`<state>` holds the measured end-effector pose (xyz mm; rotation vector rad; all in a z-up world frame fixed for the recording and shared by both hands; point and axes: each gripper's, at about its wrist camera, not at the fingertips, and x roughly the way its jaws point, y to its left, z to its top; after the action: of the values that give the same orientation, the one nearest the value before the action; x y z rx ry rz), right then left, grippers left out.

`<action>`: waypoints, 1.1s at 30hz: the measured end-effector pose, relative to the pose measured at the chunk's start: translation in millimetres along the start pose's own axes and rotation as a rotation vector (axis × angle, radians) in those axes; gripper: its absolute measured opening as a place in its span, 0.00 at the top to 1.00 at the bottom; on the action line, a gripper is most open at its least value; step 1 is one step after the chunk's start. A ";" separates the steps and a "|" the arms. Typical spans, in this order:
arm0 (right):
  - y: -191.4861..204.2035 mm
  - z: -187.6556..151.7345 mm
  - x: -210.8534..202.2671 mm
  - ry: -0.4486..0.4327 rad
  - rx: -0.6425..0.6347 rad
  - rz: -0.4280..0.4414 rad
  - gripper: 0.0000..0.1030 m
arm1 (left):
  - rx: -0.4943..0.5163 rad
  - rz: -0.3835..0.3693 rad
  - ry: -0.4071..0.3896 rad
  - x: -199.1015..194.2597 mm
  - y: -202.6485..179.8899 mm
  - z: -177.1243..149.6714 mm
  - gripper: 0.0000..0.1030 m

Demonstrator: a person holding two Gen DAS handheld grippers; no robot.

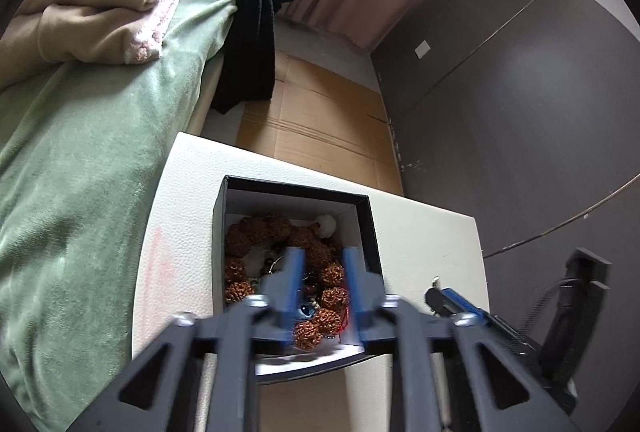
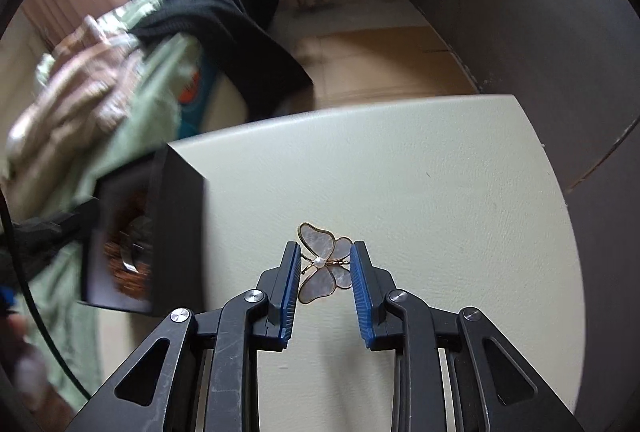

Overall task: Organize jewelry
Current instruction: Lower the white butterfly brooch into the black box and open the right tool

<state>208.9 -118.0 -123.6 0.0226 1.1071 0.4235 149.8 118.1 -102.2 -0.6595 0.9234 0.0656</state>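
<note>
A black box [image 1: 362, 228] with a white lining stands on the white table [image 1: 432, 232] and holds a brown bead bracelet [image 1: 256, 228] and other small jewelry. My left gripper [image 1: 322, 264] is open above the box's near half, its fingers over the beads. In the right wrist view a pearly butterfly brooch [image 2: 320, 264] with a gold rim lies on the table [image 2: 400, 172]. My right gripper [image 2: 325, 252] is open with the brooch between its fingers. The box [image 2: 180, 224] shows blurred at the left.
A bed with a green cover [image 1: 80, 152], a pink blanket [image 1: 104, 12] and a black cloth [image 1: 248, 4] lies left of the table. Cardboard [image 1: 320, 120] covers the floor behind. A dark cabinet [image 1: 520, 92] stands on the right. The right gripper [image 1: 472, 308] shows beside the box.
</note>
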 end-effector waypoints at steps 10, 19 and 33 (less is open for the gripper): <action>20.3 2.4 -30.5 -0.107 0.059 0.279 0.75 | -0.057 0.031 -0.089 -32.4 19.0 6.2 0.33; 66.2 5.1 -16.6 -0.088 0.049 0.413 0.74 | -0.096 0.075 -0.117 -42.4 41.7 11.0 0.32; 60.1 0.1 -13.5 -0.034 0.137 0.437 0.25 | -0.066 0.113 -0.121 -58.2 41.2 2.4 0.31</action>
<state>184.7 -67.3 -98.3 0.3968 1.0950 0.7336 102.3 165.4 -77.7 -0.6570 0.8435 0.2358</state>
